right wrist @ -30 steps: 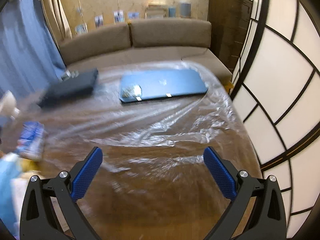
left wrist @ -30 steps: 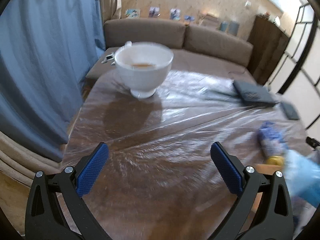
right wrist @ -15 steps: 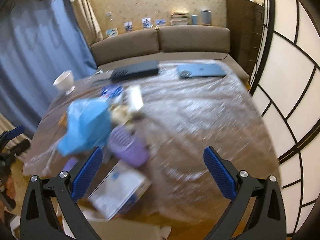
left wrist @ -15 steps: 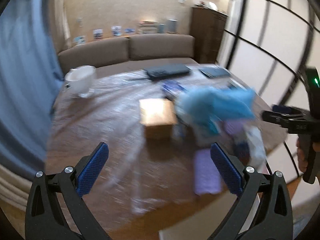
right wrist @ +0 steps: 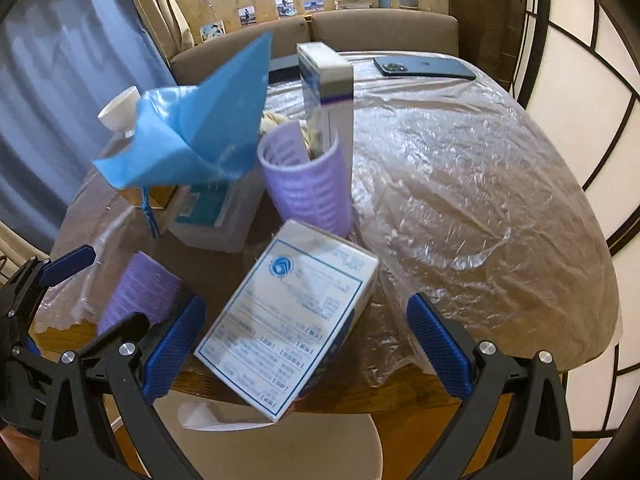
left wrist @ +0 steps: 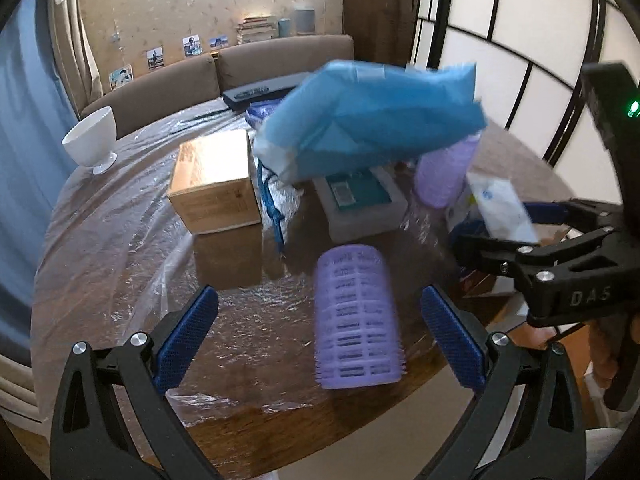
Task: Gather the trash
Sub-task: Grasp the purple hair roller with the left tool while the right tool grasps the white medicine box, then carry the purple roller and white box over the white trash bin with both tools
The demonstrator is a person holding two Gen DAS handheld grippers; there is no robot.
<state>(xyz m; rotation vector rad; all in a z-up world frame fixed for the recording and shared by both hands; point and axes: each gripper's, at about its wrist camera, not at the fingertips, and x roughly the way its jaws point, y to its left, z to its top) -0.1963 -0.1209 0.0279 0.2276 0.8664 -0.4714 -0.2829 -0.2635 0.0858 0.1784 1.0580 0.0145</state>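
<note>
A pile of clutter sits on the plastic-covered round table (left wrist: pixel 112 240). A blue plastic bag (left wrist: pixel 372 116) (right wrist: pixel 196 128) stands up over it. A purple ribbed roller (left wrist: pixel 356 316) (right wrist: pixel 136 292) lies on its side between my left gripper's open fingers (left wrist: pixel 320 336), untouched. A second purple roller (right wrist: pixel 308 184) (left wrist: pixel 444 176) stands upright. A white printed carton (right wrist: pixel 296 320) lies at the table's near edge, between the open fingers of my right gripper (right wrist: pixel 308 344). A tall white box (right wrist: pixel 328 92) stands behind the upright roller. The right gripper also shows in the left wrist view (left wrist: pixel 532 232).
A cardboard box (left wrist: pixel 216 184) and a clear container with a teal label (left wrist: pixel 360 200) sit mid-table. A white bowl (left wrist: pixel 92 140) stands at the far left, a phone (right wrist: pixel 424 68) and a dark flat case (left wrist: pixel 256 92) at the back. A sofa runs behind; a white chair seat (right wrist: pixel 280 448) lies below.
Both grippers have swung from the far parts of the table to the pile of clutter and closed in on it. The roller and the carton now lie between the open fingers.
</note>
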